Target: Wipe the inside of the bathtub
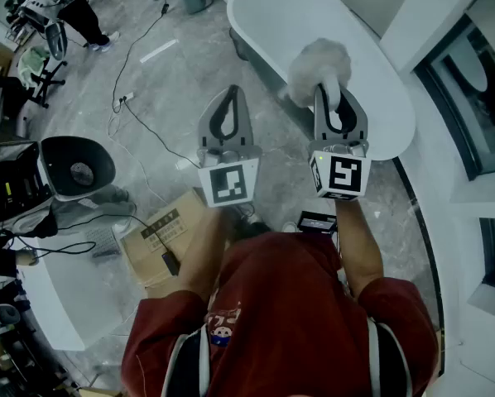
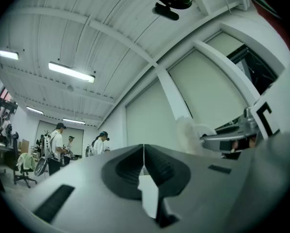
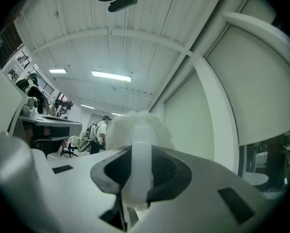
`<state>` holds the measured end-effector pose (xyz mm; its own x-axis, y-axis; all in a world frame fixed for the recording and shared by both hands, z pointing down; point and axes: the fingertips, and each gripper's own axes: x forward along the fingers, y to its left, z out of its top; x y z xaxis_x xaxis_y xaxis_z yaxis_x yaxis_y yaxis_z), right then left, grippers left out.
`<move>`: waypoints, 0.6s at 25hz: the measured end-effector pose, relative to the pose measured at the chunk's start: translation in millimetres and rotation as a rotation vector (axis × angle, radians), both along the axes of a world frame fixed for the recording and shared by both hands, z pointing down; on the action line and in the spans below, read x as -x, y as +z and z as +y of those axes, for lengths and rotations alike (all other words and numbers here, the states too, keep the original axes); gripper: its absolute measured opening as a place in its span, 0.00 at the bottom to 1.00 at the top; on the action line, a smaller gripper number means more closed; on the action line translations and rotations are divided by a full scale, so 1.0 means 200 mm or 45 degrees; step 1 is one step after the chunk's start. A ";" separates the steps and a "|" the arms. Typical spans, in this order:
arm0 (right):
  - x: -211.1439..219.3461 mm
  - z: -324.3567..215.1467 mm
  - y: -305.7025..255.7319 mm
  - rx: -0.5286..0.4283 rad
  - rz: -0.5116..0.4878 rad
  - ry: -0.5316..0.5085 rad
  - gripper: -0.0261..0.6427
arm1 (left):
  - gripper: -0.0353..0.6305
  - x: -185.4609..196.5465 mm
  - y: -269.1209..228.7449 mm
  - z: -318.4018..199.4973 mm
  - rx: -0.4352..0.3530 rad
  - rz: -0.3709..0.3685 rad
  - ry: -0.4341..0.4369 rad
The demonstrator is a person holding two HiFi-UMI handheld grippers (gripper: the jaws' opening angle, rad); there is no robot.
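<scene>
The white oval bathtub stands on the grey floor ahead of me, and both grippers are held up above its near end. My right gripper is shut on the white handle of a fluffy white duster, whose head hangs over the tub's rim. In the right gripper view the handle runs between the jaws and the fluffy head sits beyond them. My left gripper is left of the tub, shut with nothing in it. In the left gripper view its jaws meet, with the duster to the right.
A cardboard box and a white unit with a black round top lie at my left. Cables trail over the floor. People stand at the far left. A white wall and dark windows close the right.
</scene>
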<state>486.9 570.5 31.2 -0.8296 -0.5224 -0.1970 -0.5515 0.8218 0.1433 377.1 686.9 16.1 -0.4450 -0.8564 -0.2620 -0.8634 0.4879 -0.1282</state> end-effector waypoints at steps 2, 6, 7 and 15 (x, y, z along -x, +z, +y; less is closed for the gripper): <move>0.00 -0.01 0.02 -0.005 0.004 -0.004 0.18 | 0.08 -0.01 0.01 -0.02 0.004 -0.009 0.009; 0.02 -0.04 0.03 -0.005 0.010 0.000 0.18 | 0.08 0.00 0.02 -0.06 -0.003 0.005 0.017; 0.03 -0.04 0.04 -0.002 0.011 0.003 0.18 | 0.08 0.01 0.02 -0.07 -0.005 0.009 0.019; 0.10 -0.08 0.01 -0.005 0.005 0.017 0.18 | 0.08 0.09 -0.01 -0.13 -0.027 0.007 0.049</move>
<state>466.0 554.9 32.4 -0.8235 -0.5324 -0.1962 -0.5616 0.8140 0.1486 359.2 661.3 15.0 -0.4131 -0.8673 -0.2779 -0.8824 0.4566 -0.1134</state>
